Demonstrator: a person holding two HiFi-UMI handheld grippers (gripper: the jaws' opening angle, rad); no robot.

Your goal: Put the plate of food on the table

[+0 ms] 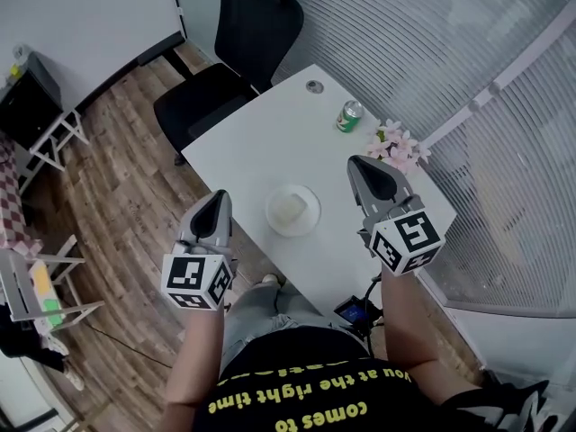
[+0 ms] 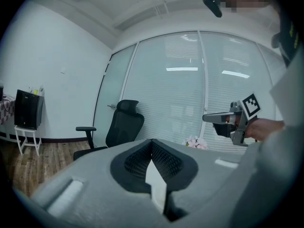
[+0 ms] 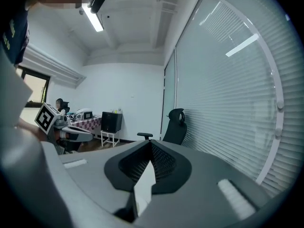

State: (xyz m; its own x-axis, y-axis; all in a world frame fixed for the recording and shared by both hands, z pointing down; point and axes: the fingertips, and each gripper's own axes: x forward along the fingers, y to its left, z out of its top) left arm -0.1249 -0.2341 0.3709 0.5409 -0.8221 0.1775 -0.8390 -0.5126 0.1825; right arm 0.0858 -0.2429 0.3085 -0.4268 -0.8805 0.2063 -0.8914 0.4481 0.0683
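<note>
White table (image 1: 243, 151), white plate (image 1: 311, 216), green can (image 1: 350, 115), pink flowers (image 1: 397, 148), black chair (image 1: 245, 34), brown wood-grain floor (image 1: 117, 178), your black shirt (image 1: 306, 367) lettered yellow, grey striped blinds (image 1: 405, 34).

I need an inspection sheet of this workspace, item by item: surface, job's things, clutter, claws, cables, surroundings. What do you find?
surface: white table, mostly bare; a round grommet near its far end.
job's things: plate with pale food, resting on the table near the person.
clutter: green can and pink flowers on the table's right side, apart from the plate.
grippers: left claw and right claw both shut, empty, in the air either side of the plate.
cables: a dark lead at a small device by the person's waist.
surroundings: black chair, wood floor, blinds.
</note>
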